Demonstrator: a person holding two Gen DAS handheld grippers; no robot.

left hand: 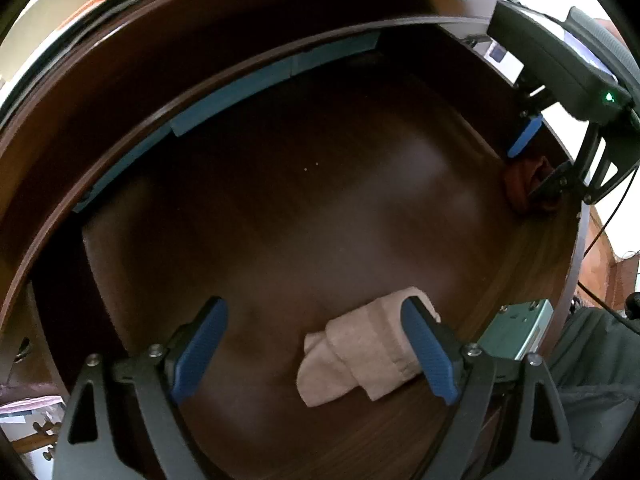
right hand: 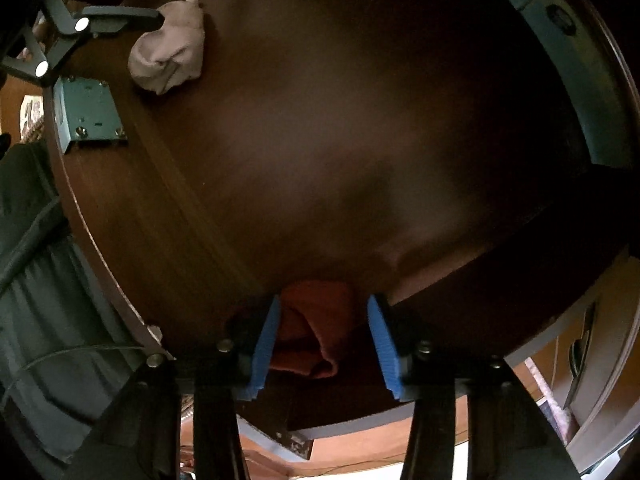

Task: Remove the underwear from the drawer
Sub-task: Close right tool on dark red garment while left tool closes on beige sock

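Two views look steeply down into an open dark brown wooden drawer (left hand: 312,208), each from a camera mounted on a hand-held gripper with blue-padded fingers.

In the left wrist view, the left gripper (left hand: 316,350) hangs over the near part of the drawer with its jaws wide apart. A folded beige piece of underwear (left hand: 360,352) lies on the drawer floor between the fingers, close against the right-hand blue pad; the left-hand pad is well clear of it, so nothing is being squeezed. A metal lock plate (left hand: 516,332) sits on the drawer's front wall just beside it. Blue strips (left hand: 248,84) line the far edge of the drawer.

At the right edge of the same view, the right gripper (left hand: 532,160) reaches into a corner of the drawer, over a rust-red piece of underwear (left hand: 524,184).

In the right wrist view, the right gripper's jaws stand partly open around this rust-red bundle. The left-hand pad (right hand: 266,340) lies against the cloth, while a gap shows between the cloth and the right-hand pad. The bundle rests on the drawer floor, beside the side wall.

A dark pleated garment (right hand: 36,280) on the person shows outside the drawer front.
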